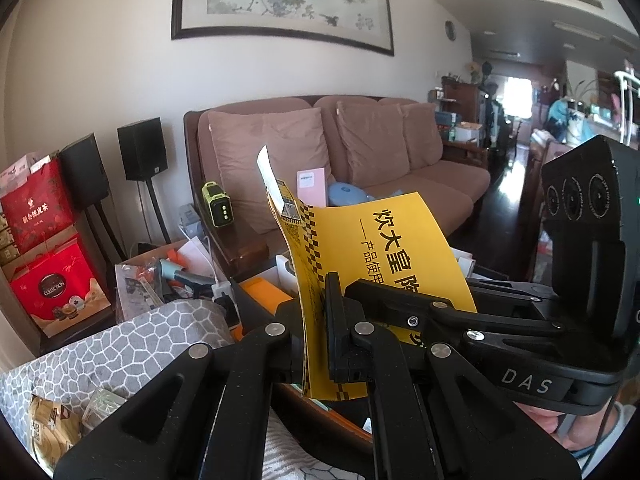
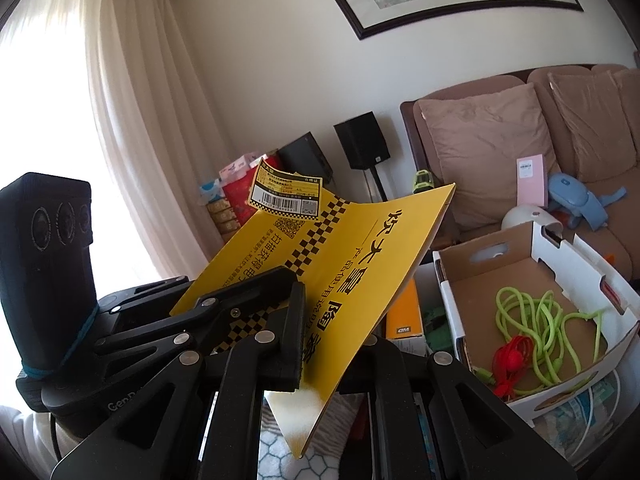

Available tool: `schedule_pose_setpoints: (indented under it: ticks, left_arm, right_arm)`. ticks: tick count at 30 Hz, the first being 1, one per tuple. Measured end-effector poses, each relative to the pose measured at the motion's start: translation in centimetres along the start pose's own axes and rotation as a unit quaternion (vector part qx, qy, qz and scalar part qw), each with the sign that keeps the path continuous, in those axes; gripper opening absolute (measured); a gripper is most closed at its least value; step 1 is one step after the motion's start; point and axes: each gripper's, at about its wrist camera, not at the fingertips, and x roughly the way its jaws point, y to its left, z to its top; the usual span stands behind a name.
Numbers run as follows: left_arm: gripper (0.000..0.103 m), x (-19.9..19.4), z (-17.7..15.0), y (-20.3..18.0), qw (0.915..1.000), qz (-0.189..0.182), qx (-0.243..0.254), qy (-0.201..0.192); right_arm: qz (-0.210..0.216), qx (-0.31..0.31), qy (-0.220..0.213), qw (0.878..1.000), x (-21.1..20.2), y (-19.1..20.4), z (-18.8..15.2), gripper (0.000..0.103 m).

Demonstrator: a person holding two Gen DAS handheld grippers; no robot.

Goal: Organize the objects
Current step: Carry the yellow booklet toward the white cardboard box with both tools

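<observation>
Holding yellow booklet (image 1: 372,240) aloft w/ both tools: left hand-held gripper (image 1: 316,344) clamped on its lower edge, right hand-held gripper (image 2: 320,336) pinched on same sheet from other side. Booklet above clutter, near-upright, bowed, small barcode tag (image 2: 286,196) loose at top. Step: mid-carry, not yet placed. Next, prob: one tool lets go, other lowers it into cardboard box (image 2: 452,304) holding green cord (image 2: 548,320). Print: large Chinese title, QR code; "DAS" on one tool, "GenD…" on other
</observation>
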Motion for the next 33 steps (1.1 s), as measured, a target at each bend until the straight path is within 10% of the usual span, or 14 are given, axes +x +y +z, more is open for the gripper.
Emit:
schedule_pose_setpoints:
  ticks: [33]
  left_arm:
    - [0.005,0.4,0.9,-1.8,0.9997,0.009,0.021,-0.003]
  right_arm:
    - [-0.032,-0.018,-0.017,0.999,-0.8,0.2,0.3,0.009]
